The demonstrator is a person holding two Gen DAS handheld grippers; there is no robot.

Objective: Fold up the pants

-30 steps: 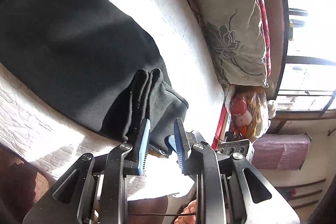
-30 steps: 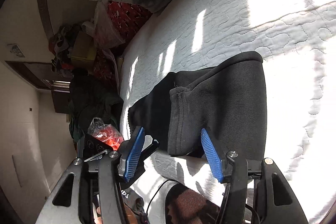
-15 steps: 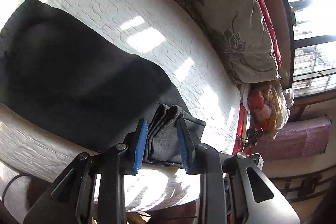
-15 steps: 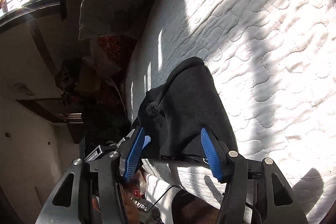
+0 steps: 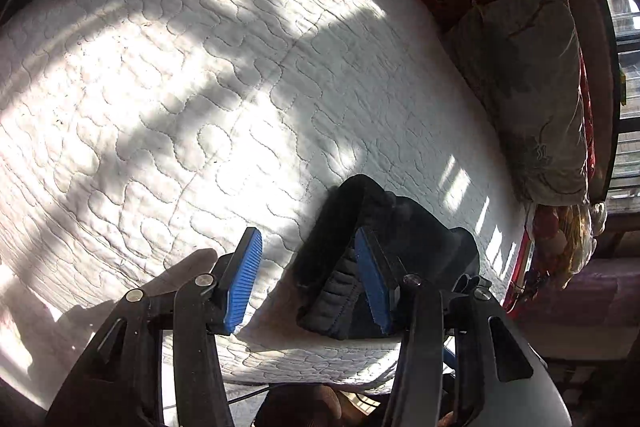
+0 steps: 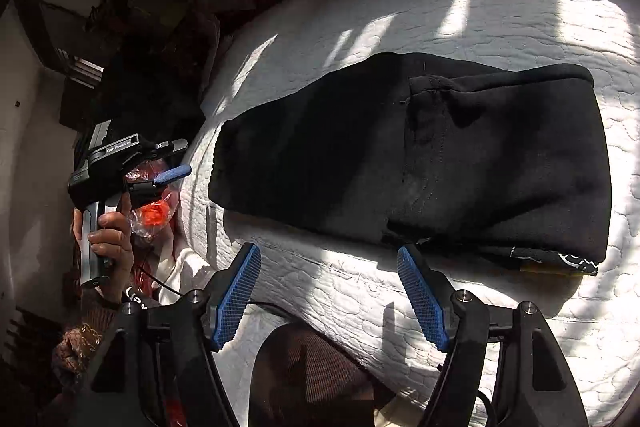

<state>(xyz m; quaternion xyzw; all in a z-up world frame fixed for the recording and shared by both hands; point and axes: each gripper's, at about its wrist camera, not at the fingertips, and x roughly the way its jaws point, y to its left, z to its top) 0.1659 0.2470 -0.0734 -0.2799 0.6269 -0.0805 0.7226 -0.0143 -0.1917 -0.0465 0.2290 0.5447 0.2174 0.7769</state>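
Just ahead of the right gripper [image 6: 330,297], on the white quilted mattress [image 6: 500,11], the black pants [image 6: 420,155] lie folded into a broad band that runs across the view, close to the near edge of the bed. The right gripper's blue pads [image 6: 420,301] stand spread with only bare quilt between them; its jaws have just been opening, and the cloth sits beyond the fingertips, untouched. A seam and a loose flap of fabric show on the upper layer, straight out past the right-hand pad, and a patterned bit of fabric pokes out from under the fold farther to the right. Off to the left of this gripper, past the end of the pants and beyond the mattress edge, a hand [image 6: 106,231] holds the left gripper [image 6: 172,173] by its handle, its blue-tipped finger pointing toward the bed. In the left wrist view, the left gripper [image 5: 308,283] is also spread, its jaws having just been opening; one bunched end of the pants [image 5: 360,227] lies against the inner face of its right-hand pad [image 5: 370,285], while the other pad is clear of the cloth over sunlit quilt. Farther ahead and to the right of this gripper, a grey patterned pillow [image 5: 532,99] leans at the far side of the bed.
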